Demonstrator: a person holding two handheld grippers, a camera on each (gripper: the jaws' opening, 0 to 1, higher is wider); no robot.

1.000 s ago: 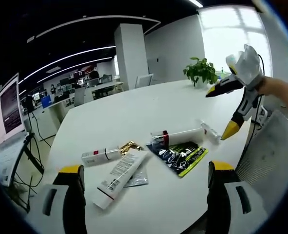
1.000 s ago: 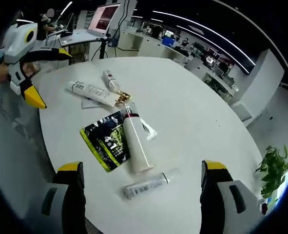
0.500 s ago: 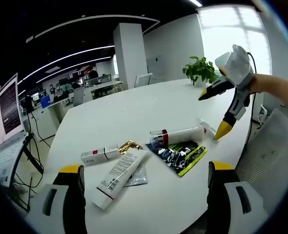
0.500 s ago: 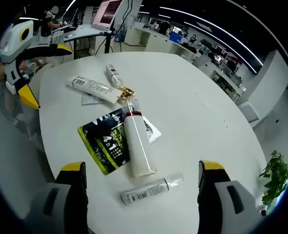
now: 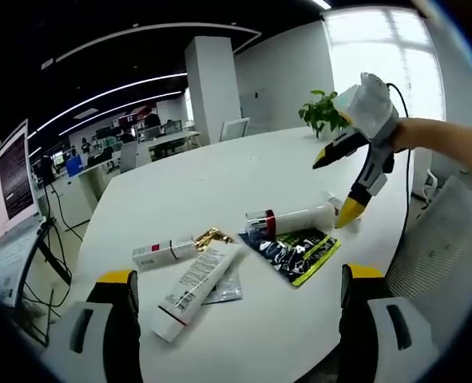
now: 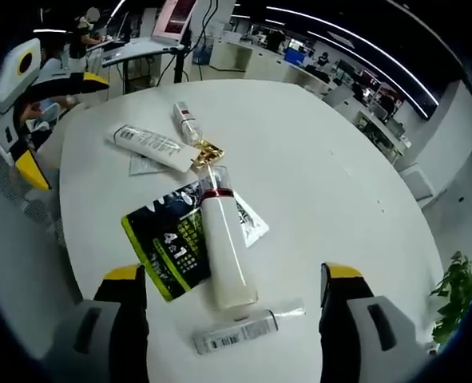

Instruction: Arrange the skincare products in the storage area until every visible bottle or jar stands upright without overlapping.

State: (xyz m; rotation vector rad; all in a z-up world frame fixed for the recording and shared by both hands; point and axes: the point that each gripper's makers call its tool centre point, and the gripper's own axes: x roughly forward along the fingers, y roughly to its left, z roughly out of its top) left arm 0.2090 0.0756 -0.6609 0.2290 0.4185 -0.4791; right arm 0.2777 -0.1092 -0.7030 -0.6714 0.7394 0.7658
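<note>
Round white table point(image 5: 220, 183) takes up most of both views, all products lying flat on it, none upright. Left gripper point(image 5: 236, 323): own jaws wide apart at 6 o'clock of the left gripper view, nothing between them; also seen at 9–10 o'clock of the right gripper view, off the table edge. Right gripper point(image 6: 234, 319): own jaws spread, empty; in the left gripper view it hangs at 2 o'clock, yellow tips apart, lower tip just above the table near the bottle's base. Black-and-green pouch point(image 6: 165, 249) flat, at 7 o'clock from centre in the right gripper view. White bottle point(image 6: 224, 249) with red collar lies on its side, touching the pouch's edge, partly over a clear sachet. White tube point(image 5: 194, 290) lies flat at 7 o'clock in the left gripper view, partly over a silver sachet point(image 5: 224, 292). Small clear tube point(image 6: 239, 333) lies flat just below the bottle's base, between the right jaws. Small white tube with red band point(image 5: 164, 254) lies beside the gold foil piece point(image 5: 210, 238). Potted plant point(image 5: 325, 116) at 1 o'clock, far table edge.
</note>
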